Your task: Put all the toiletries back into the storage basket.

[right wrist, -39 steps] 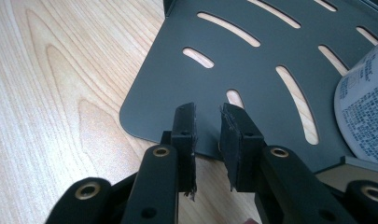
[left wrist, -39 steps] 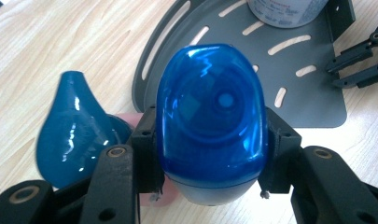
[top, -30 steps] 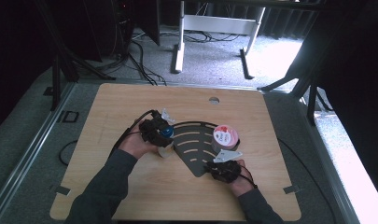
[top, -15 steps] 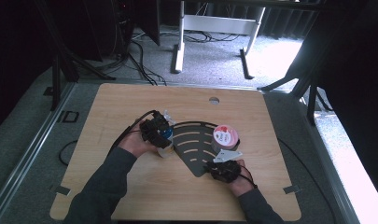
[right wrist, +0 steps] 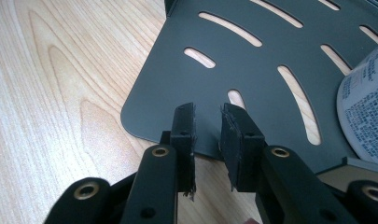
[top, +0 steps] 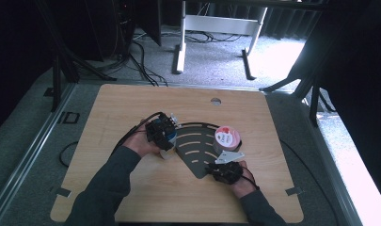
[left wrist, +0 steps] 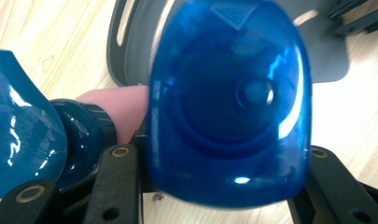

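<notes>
Your left gripper [left wrist: 224, 186] is clamped on a blue cap [left wrist: 231, 102], its jaws pressing the cap's two sides, with a blue bottle [left wrist: 23, 130] just beside it at the left of the left gripper view. From above, that gripper [top: 162, 132] sits at the left edge of the dark slotted plate [top: 197, 143].

Your right gripper [right wrist: 207, 140] holds nothing; its jaws stand a narrow gap apart, the tips over the rounded corner of the plate [right wrist: 252, 60]. Whether they touch the plate, you cannot tell. From above it [top: 226, 172] lies at the plate's near point.

A tin with a pink lid [top: 226, 139] stands on the plate's right side. Everything rests on a pale wooden table [top: 131, 101]; beyond it lie grey carpet and a white table frame [top: 216, 28].

Your forearms come in from the bottom edge, the left one angled toward the middle.
</notes>
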A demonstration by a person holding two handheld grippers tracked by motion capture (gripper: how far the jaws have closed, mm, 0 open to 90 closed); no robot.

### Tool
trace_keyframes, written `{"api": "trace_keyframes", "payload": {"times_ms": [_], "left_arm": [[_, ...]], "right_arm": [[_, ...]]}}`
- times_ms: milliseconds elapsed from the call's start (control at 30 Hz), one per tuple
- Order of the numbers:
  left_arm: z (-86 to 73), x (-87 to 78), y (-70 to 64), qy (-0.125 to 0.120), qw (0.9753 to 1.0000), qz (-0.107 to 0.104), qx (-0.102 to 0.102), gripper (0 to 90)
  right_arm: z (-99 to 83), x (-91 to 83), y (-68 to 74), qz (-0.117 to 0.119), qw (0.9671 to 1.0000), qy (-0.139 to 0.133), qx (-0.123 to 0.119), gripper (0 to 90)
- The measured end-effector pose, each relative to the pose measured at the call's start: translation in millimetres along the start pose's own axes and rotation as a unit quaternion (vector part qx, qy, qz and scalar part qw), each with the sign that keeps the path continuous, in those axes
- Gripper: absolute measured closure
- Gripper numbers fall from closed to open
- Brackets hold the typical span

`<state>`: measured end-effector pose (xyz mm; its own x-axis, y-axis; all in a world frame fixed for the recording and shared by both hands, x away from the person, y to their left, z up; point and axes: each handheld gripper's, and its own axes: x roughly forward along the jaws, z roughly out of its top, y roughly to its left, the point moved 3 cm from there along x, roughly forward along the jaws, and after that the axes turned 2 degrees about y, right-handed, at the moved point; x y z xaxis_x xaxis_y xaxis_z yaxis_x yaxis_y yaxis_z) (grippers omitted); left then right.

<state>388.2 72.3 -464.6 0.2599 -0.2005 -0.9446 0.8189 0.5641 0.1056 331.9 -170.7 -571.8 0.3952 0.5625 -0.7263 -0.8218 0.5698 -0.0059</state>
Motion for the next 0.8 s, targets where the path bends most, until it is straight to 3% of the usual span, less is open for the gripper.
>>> {"api": "trace_keyframes", "payload": {"times_ms": [367,800], "left_arm": [[0.0,9.1,3.1,0.019,0.9997,-0.011,-0.011,52.9],[1.8,8.1,-2.3,0.039,0.9991,-0.014,0.012,54.1]], "right_arm": [[0.1,0.3,-0.2,0.002,1.0000,0.000,0.000,74.5],[0.1,0.3,-0.2,0.003,1.0000,0.000,0.000,74.4]]}}
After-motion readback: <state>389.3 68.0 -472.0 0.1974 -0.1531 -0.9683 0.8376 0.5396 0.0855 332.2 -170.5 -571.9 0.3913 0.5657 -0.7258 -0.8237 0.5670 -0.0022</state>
